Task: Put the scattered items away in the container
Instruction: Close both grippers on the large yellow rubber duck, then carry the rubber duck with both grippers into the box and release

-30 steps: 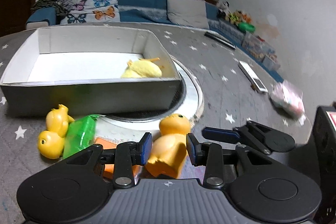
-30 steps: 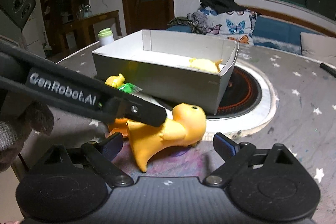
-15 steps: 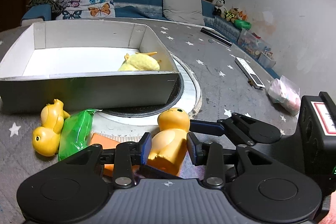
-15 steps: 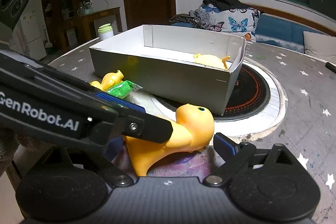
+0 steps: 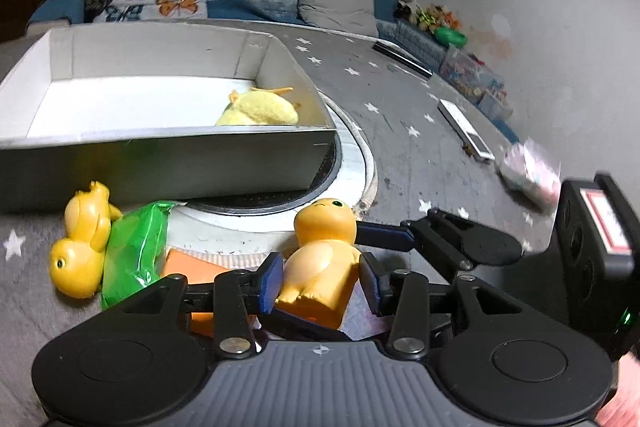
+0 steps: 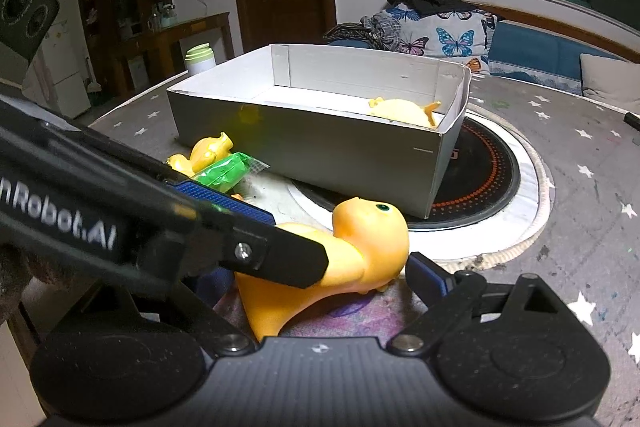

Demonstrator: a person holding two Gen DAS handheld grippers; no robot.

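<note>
An orange toy figure (image 5: 320, 263) lies on the table in front of the grey cardboard box (image 5: 168, 159). My left gripper (image 5: 322, 281) is shut on the figure's body, its blue pads on both sides. My right gripper (image 6: 320, 279) is open around the same figure (image 6: 360, 251); its right pad is beside the head and its left finger is hidden behind the left gripper's arm. A yellow plush (image 5: 260, 111) lies inside the box (image 6: 320, 143). A yellow duck toy (image 5: 80, 243), a green packet (image 5: 132, 251) and an orange block (image 5: 192, 267) lie to the left.
The box stands partly on a round black hob (image 6: 476, 183) with a white ring. A white remote (image 5: 464, 129) and a pink packet (image 5: 528, 175) lie on the star-patterned table at right. A jar (image 6: 200, 59) stands beyond the box.
Both grippers have moved closer around the orange figure. The right gripper's fingers now reach past its head, and the figure has turned a little more upright.
</note>
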